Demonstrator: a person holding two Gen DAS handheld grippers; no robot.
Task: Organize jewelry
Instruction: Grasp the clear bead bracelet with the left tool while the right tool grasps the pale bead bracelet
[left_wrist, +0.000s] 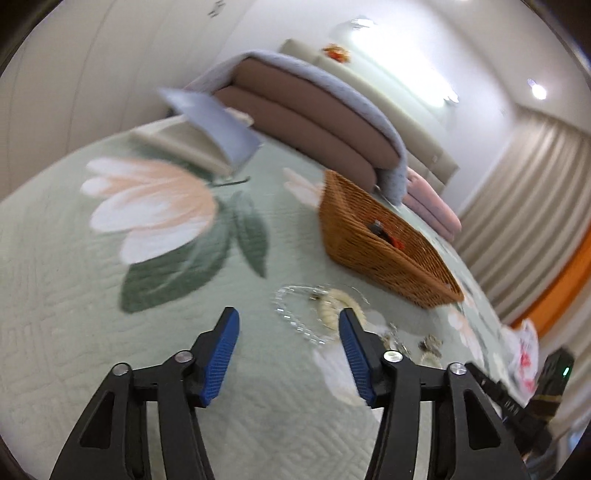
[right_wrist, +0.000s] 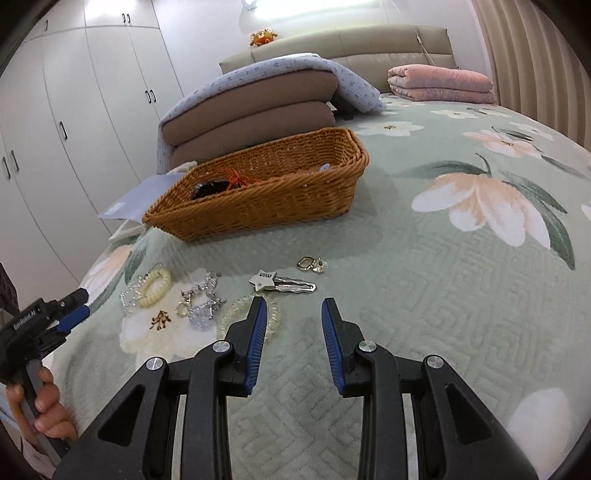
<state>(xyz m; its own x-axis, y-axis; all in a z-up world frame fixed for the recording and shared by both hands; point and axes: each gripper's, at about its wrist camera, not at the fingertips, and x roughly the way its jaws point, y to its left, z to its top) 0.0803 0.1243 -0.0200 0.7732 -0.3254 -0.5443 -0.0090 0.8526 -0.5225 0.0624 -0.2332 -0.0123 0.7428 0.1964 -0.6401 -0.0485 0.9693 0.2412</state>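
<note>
A few pieces sit in our basket; most jewelry remains on the bed. Both grippers' jaws are released, empty.

I see white wardrobe doors on my left, a beige headboard ahead, pleated curtains on my right, and a floral bedspread underneath.

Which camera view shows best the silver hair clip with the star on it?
The right wrist view shows it best: the silver hair clip lies sharp and whole on the bedspread, just beyond the open jaws. In the left wrist view that area is blurred and partly hidden behind one blue pad, so I cannot pick the clip out there.
</note>
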